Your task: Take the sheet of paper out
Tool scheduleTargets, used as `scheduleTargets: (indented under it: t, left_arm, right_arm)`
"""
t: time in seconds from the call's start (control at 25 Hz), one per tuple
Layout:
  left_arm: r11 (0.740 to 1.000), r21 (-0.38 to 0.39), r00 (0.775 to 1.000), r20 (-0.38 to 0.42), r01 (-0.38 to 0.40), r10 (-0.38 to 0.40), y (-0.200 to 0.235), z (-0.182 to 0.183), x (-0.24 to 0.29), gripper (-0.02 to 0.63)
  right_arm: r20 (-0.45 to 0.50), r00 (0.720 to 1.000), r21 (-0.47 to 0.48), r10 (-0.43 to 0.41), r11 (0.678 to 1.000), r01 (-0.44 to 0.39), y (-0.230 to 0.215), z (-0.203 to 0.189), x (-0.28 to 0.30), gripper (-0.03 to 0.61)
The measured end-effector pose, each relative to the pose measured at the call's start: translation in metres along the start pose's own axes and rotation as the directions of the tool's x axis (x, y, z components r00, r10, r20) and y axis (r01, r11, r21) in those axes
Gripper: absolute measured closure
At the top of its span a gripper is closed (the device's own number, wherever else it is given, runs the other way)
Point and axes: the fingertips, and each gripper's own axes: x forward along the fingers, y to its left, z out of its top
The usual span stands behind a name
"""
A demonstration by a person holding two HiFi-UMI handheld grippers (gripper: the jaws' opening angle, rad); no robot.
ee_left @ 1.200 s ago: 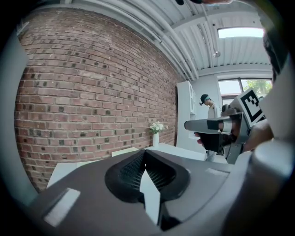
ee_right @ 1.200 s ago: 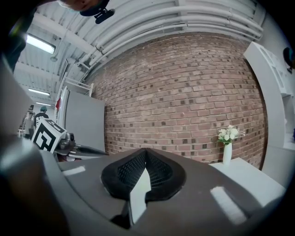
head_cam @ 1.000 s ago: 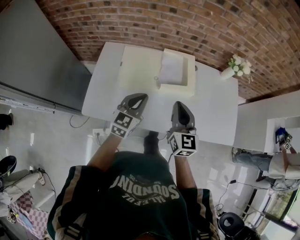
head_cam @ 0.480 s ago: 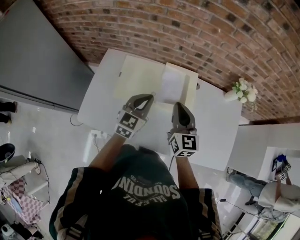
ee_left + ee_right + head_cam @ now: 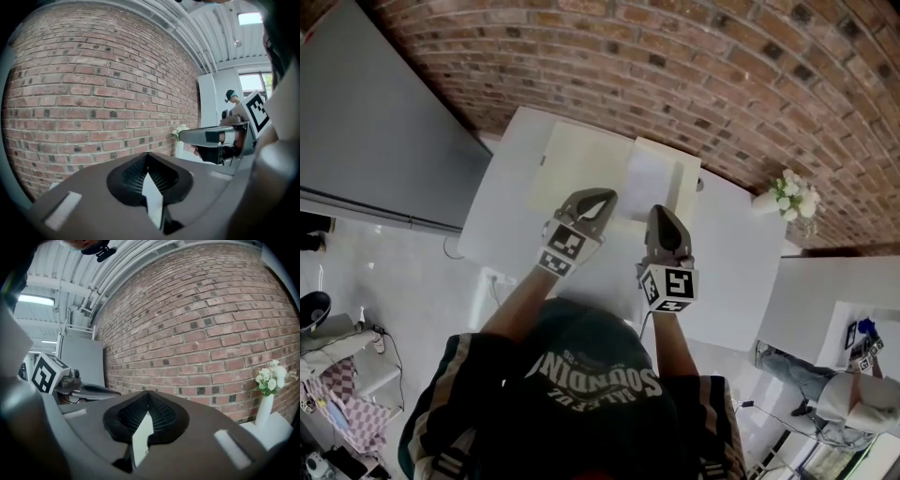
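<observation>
A white sheet of paper (image 5: 649,178) lies on the right part of a flat cream-coloured box (image 5: 577,164) at the far side of the white table (image 5: 727,272). My left gripper (image 5: 602,199) hovers at the box's near edge, its jaws shut with nothing between them. The right gripper (image 5: 661,214) is just short of the sheet's near edge, also shut and empty. In the left gripper view the tips (image 5: 147,153) meet, with the right gripper (image 5: 211,136) beside them. In the right gripper view the tips (image 5: 148,392) meet too, and only the brick wall shows ahead.
A brick wall (image 5: 694,66) runs behind the table. A white vase of white flowers (image 5: 787,199) stands at the table's far right corner. A large grey cabinet (image 5: 375,122) is on the left. A person (image 5: 853,394) sits at the lower right.
Both grippers have moved forward over the table, from its near edge to the cream box and the sheet. Both stay shut.
</observation>
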Motion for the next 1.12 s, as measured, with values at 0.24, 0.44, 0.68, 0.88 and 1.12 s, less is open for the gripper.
scheduleTargets:
  t: [0.24,0.44,0.68,0.88,1.12]
  left_arm:
    - [0.999,-0.010,1.000,0.003,0.031,-0.031,0.004,-0.003,0.010,0.603]
    - [1.000,-0.015,1.000,-0.011,0.022,-0.023,0.008,-0.008,0.020,0.603]
    - [1.000,-0.027,0.999,-0.036,0.004,-0.005,0.014,-0.016,0.028,0.603]
    - [0.999,-0.033,0.998,-0.066,0.004,-0.006,0.016,-0.029,0.036,0.603]
    - [0.999,-0.046,0.992,-0.124,0.020,-0.025,0.024,-0.053,0.055,0.602]
  right_arm:
    - [-0.002,1.000,-0.006,-0.022,1.000,0.022,0.001,0.001,0.008,0.578]
    - [-0.007,0.999,-0.006,-0.035,0.999,0.035,-0.007,-0.002,0.010,0.578]
    - [-0.014,0.999,-0.004,-0.038,0.999,0.038,-0.013,-0.004,0.012,0.578]
    - [-0.033,0.999,-0.008,-0.036,0.999,0.036,-0.018,-0.015,0.016,0.578]
    - [-0.073,0.997,-0.020,-0.036,0.999,0.034,-0.030,-0.032,0.028,0.578]
